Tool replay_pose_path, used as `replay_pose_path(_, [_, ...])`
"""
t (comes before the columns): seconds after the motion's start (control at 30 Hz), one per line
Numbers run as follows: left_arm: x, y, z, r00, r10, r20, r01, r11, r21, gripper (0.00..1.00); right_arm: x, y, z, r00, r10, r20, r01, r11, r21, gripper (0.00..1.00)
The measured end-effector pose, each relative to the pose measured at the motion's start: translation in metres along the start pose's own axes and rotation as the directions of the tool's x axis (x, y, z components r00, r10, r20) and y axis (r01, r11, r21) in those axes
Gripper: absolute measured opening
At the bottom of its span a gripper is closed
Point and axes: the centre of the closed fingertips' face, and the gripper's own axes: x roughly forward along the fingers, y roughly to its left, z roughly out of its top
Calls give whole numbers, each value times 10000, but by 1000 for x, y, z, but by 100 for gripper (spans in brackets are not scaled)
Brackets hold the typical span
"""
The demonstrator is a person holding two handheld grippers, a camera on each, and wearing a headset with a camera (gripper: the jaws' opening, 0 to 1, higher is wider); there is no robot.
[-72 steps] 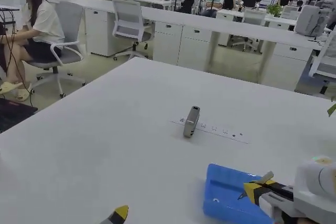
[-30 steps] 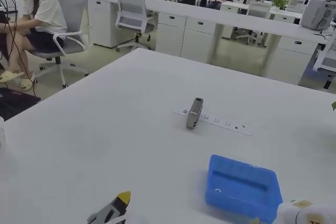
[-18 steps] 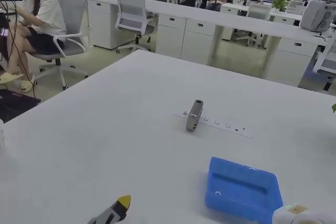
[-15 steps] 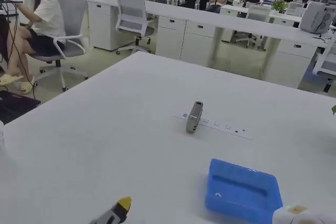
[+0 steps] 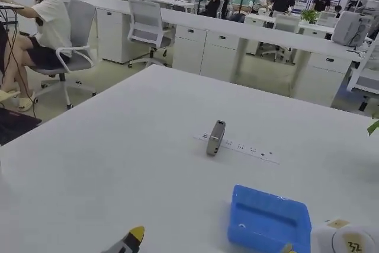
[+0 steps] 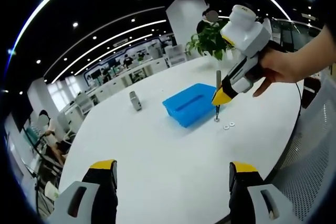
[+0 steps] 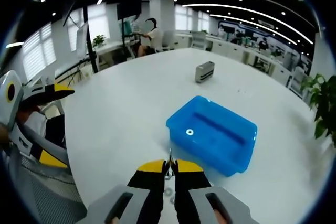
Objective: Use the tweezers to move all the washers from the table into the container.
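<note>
At the tip of the tweezers [image 6: 218,80], clamped upright in the right hand-held gripper [image 6: 221,96], two washers [image 6: 228,126] are lying on the surface [image 6: 157,150], just nearer than the blue container [image 6: 191,118]; the left hand-held gripper [image 6: 173,166] is gaping wide, empty, farther away.

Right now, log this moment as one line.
left gripper: jaws open, empty | right gripper: jaws shut on tweezers, tips down beside loose washers | container: one washer inside

White table [image 5: 118,164] in an open-plan office
A small grey box [image 5: 215,137] stands upright at one end of a socket strip [image 5: 253,149] on the table; beyond, a person [image 5: 41,28] sits at left near an empty swivel chair [image 5: 145,28].
</note>
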Motion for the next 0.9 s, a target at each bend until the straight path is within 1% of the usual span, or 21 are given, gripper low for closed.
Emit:
replay_pose_path(0.17, [0, 0, 0, 10000, 13, -1, -13, 10000, -3, 90, -5, -3, 10, 9998, -26, 188, 27, 10000, -55, 2])
replay_pose_path(0.53, [-1, 2, 1, 10000, 80, 57, -80, 10000, -31, 90, -13, -13, 28, 9984, -295, 486, 309, 9991, -275, 2])
replay_pose_path(0.73, [-1, 1, 0, 10000, 86, 25, -86, 10000, 32, 89, -13, -20, 42, 9968, -368, 714, 391, 9988, -305, 2])
replay_pose_path(0.83, [-1, 2, 0, 9999, 110, 17, -110, 9999, 27, 89, -10, -25, 52, 9948, -435, 922, 466, 9984, -311, 2])
replay_pose_path(0.9, [-1, 2, 0, 9999, 123, -6, -123, 9999, 24, 89, -8, -27, 56, 9942, -459, 974, 493, 9983, -319, 2])
